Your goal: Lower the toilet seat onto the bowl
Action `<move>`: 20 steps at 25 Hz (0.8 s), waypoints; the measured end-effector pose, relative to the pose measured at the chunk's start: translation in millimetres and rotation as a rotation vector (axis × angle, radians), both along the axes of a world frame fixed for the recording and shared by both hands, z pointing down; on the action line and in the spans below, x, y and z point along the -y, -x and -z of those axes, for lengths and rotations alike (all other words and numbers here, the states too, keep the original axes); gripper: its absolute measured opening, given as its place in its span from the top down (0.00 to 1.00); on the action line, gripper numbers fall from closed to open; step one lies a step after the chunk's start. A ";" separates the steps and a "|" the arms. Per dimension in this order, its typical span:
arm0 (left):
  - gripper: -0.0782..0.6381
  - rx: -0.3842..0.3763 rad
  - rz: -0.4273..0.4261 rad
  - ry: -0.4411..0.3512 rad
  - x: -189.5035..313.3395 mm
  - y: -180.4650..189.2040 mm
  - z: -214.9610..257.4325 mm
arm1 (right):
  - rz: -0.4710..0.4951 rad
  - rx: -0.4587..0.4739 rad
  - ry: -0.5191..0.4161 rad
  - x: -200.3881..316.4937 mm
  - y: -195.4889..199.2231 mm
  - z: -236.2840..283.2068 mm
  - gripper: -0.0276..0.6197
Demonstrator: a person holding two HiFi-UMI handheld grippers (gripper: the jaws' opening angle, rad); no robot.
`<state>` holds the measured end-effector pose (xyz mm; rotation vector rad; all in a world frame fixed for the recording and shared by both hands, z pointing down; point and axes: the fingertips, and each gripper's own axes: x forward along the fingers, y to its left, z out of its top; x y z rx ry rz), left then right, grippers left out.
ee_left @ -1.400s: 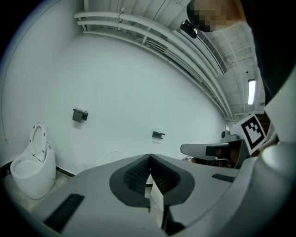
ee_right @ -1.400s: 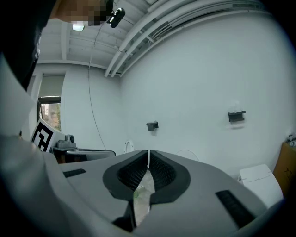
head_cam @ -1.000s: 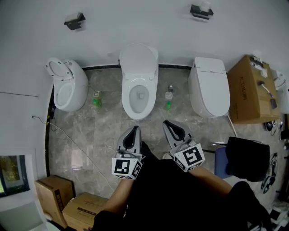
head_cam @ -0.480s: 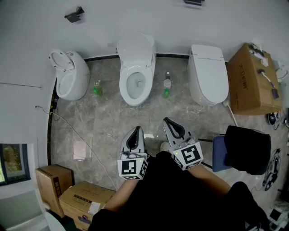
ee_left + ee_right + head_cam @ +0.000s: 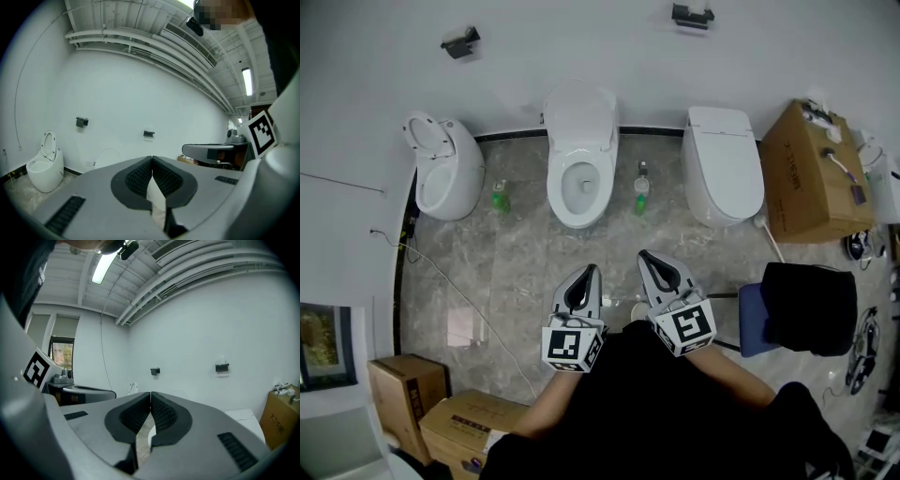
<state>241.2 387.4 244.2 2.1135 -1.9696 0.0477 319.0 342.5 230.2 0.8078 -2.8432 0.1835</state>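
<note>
- The grey marbled floor [image 5: 534, 262] runs up to a white wall [image 5: 581, 37]. Three white toilets stand against that wall in a row.
- The middle white toilet [image 5: 579, 173] lies straight ahead of the person, well apart from both tools, with bare floor between. Its long axis runs from the wall toward the person, with the hinge end at the wall.
- Its upright white flap [image 5: 579, 114] leans back at the wall end and the bowl is open. I cannot tell whether the seat stands up with that flap or already lies on the rim.
- The rounded white toilet on the left [image 5: 450, 183] plainly has its ring seat [image 5: 422, 141] tipped up. It stands well off to the left of both tools. The flat-lidded white toilet on the right [image 5: 724, 178] is closed.
- The left gripper [image 5: 594, 267] points at the middle bowl, almost in line with it. Its own view shows its ribbed pads [image 5: 140, 176] pressed together with nothing between them.
- The right gripper [image 5: 643, 253] is just beside it, aimed slightly right of the bowl. Its jaws are also closed and empty. Neither tool is clearly nearer.
- My judgement is that the coming move is a long reach forward to the hinge end. The left tool has the straighter line.
</note>
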 end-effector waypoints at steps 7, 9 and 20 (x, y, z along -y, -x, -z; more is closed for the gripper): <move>0.87 -0.007 0.016 -0.026 -30.8 18.6 10.1 | -0.016 -0.017 -0.007 -31.0 19.7 2.3 0.91; 0.87 -0.001 0.010 -0.027 -37.5 24.2 11.5 | -0.019 -0.017 -0.014 -38.1 26.1 5.5 0.91; 0.87 0.009 -0.032 -0.028 -40.3 42.2 16.2 | -0.045 -0.026 -0.025 -44.6 43.8 13.6 0.91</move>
